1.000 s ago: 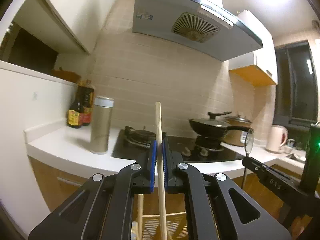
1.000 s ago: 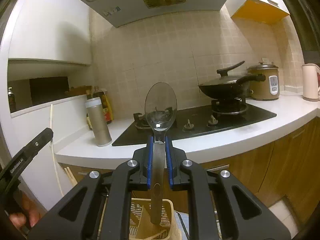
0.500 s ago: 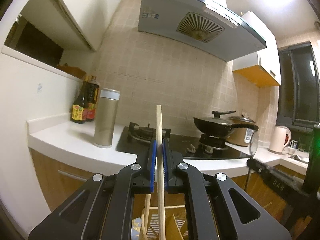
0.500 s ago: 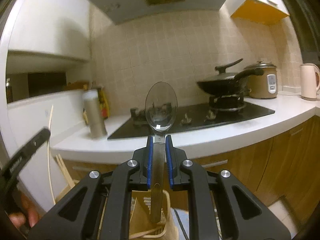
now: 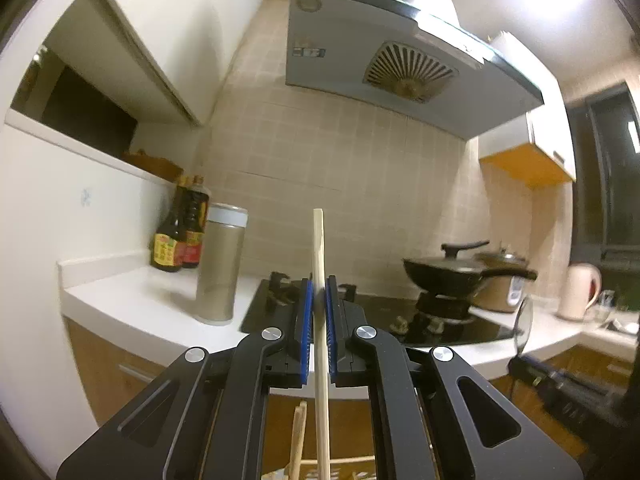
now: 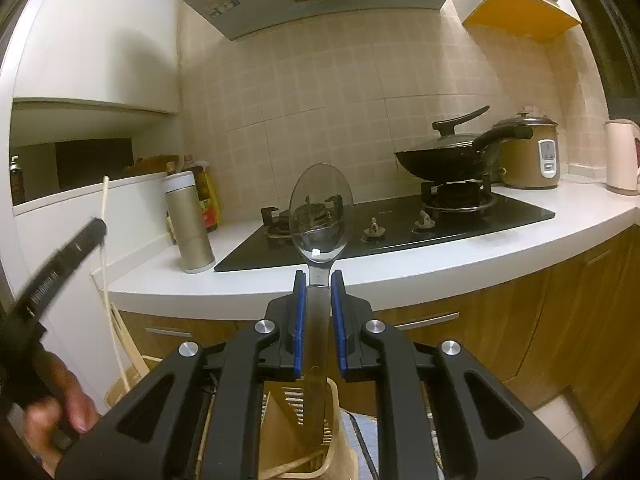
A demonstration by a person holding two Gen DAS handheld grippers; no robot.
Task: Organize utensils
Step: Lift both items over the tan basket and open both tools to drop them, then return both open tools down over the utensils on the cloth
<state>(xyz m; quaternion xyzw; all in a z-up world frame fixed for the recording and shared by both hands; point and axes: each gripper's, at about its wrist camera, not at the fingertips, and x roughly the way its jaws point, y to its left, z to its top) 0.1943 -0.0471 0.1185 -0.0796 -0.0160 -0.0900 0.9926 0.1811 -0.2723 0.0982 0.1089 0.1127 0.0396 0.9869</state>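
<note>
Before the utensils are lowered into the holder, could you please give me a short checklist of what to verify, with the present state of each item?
1. Left gripper clamped on the chopstick: ok, jaws shut on it.
2. Right gripper clamped on the spoon: ok, jaws shut on its handle.
3. Both utensils upright: ok, chopstick end and spoon bowl point up.
4. Spoon handle over the utensil holder: ok, its tip hangs at the opening.
5. Chopstick's lower end over a compartment: cannot tell, the frame cuts it off.
6. Free room in the holder: cannot tell, mostly hidden.
</note>
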